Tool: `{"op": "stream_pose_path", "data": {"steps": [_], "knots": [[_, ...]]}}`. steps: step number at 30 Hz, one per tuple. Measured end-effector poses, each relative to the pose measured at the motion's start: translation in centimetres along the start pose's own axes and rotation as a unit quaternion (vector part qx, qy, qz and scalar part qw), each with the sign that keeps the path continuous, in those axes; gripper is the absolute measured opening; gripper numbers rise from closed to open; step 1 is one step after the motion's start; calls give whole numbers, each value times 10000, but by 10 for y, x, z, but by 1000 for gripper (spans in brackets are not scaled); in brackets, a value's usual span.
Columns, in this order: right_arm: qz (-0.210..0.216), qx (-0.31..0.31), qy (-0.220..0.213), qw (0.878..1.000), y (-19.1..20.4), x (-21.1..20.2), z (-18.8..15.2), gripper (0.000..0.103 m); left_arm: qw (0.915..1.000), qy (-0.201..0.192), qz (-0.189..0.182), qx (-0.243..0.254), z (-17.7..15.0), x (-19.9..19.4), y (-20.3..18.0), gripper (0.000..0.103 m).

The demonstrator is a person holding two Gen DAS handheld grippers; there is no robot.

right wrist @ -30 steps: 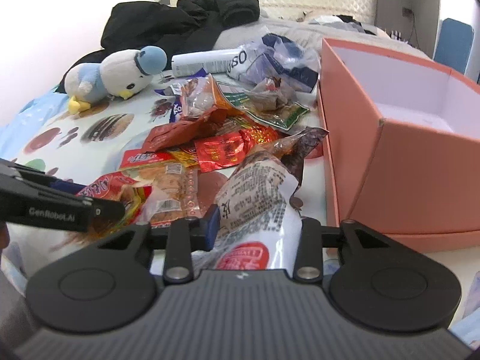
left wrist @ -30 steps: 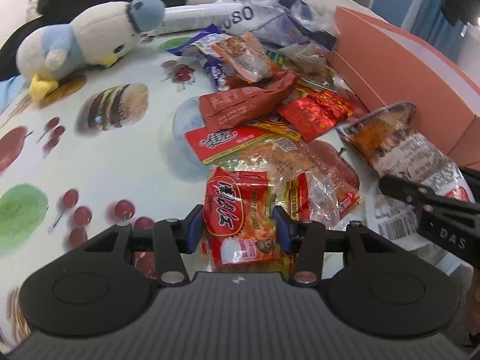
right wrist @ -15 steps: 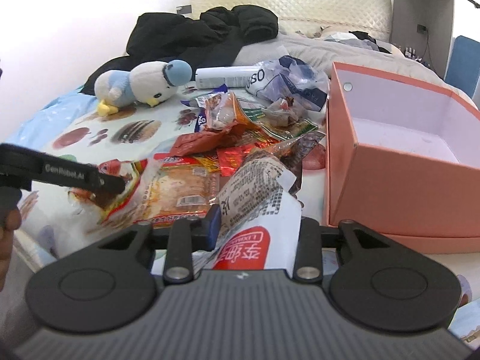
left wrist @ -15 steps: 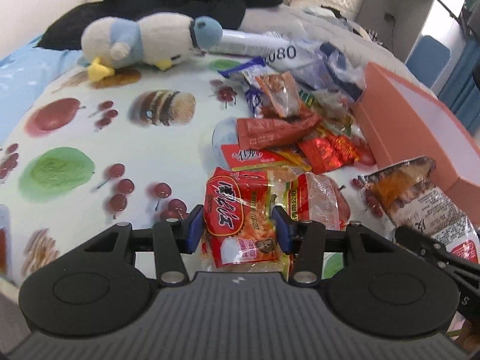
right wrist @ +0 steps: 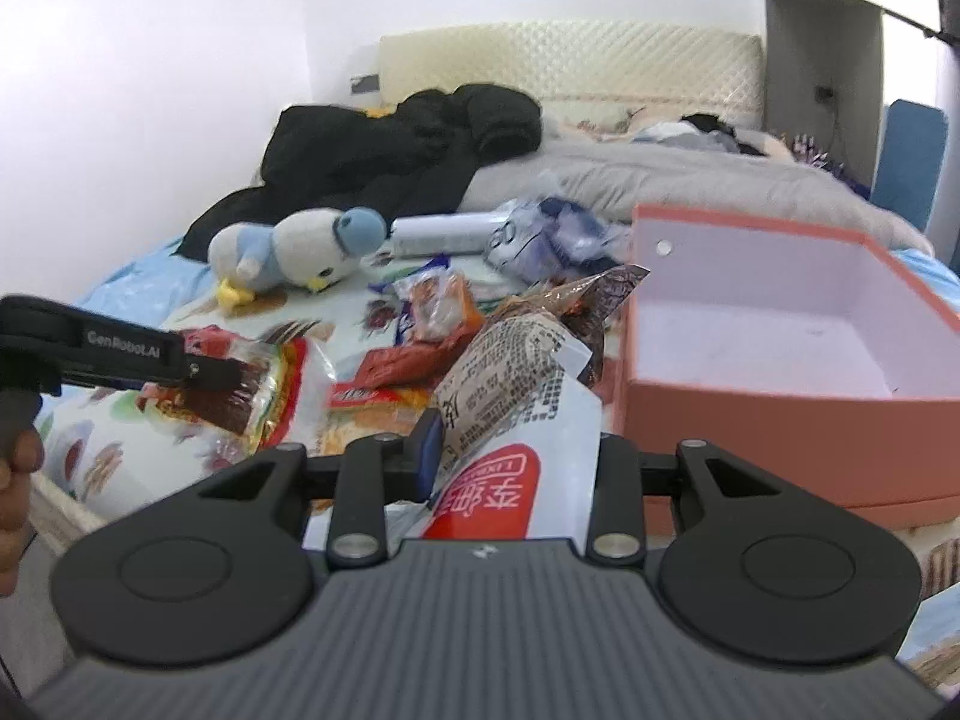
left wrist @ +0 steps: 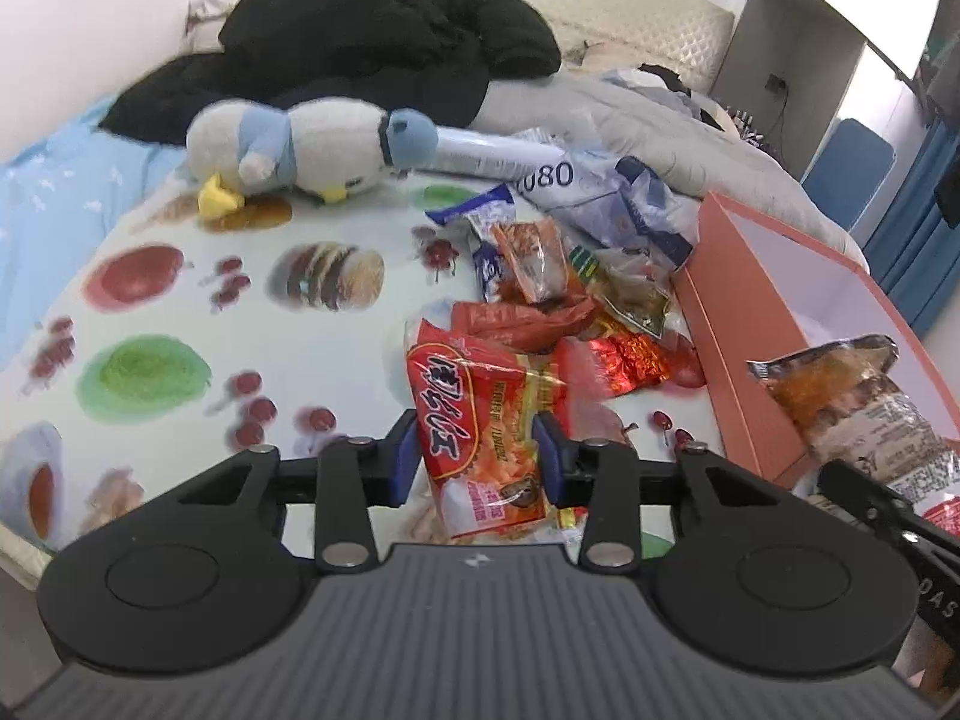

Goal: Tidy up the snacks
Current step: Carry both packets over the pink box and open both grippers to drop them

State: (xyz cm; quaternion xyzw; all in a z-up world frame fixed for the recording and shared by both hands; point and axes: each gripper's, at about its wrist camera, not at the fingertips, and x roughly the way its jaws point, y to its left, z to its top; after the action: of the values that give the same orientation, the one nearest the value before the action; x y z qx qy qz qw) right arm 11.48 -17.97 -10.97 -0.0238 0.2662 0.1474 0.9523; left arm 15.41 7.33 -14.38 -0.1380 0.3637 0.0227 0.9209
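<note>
My left gripper (left wrist: 477, 450) holds a red noodle-snack packet (left wrist: 474, 420) between its blue pads, and the jaws are closing tighter on it. The packet hangs above the printed sheet. From the right wrist view the same left gripper (right wrist: 180, 360) grips the packet (right wrist: 252, 384) at the far left. My right gripper (right wrist: 516, 444) is shut on a white and brown snack bag (right wrist: 510, 372), lifted just left of the open orange box (right wrist: 780, 408). A pile of loose snack packets (left wrist: 540, 276) lies on the sheet beside the orange box (left wrist: 738, 360).
A plush penguin (left wrist: 300, 144), a white tube (left wrist: 492, 150) and a crumpled blue plastic bag (left wrist: 618, 198) lie behind the pile. A black jacket (left wrist: 360, 48) and grey bedding (right wrist: 690, 180) cover the far bed. A hand (right wrist: 18, 468) grips the left tool.
Both grippers have risen from the sheet, each carrying its bag. The left jaws have drawn closer around the red packet. The right bag now hangs nearer the box.
</note>
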Motion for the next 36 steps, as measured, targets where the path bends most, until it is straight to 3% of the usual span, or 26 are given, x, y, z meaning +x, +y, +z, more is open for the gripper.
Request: {"op": "stream_pose_path", "data": {"steps": [5,8,12,24,36], "knots": [[-49,123,-23,9999,-14,-8,3,37,10000,59,5,-55,-6,5,-4,37],[-85,138,-93,9998,-21,-18,8,37,9999,97,-79,-91,-7,6,-10,22],[-177,134,-154,9996,-29,-32,12,37,9998,76,-186,-62,-6,5,-20,19],[-480,313,-259,9980,-58,-67,13,37,9957,-56,-809,457,4,-28,-91,17],[-782,517,-486,9944,-95,-91,21,38,9806,-430,-1588,1067,35,-48,-188,18]]}}
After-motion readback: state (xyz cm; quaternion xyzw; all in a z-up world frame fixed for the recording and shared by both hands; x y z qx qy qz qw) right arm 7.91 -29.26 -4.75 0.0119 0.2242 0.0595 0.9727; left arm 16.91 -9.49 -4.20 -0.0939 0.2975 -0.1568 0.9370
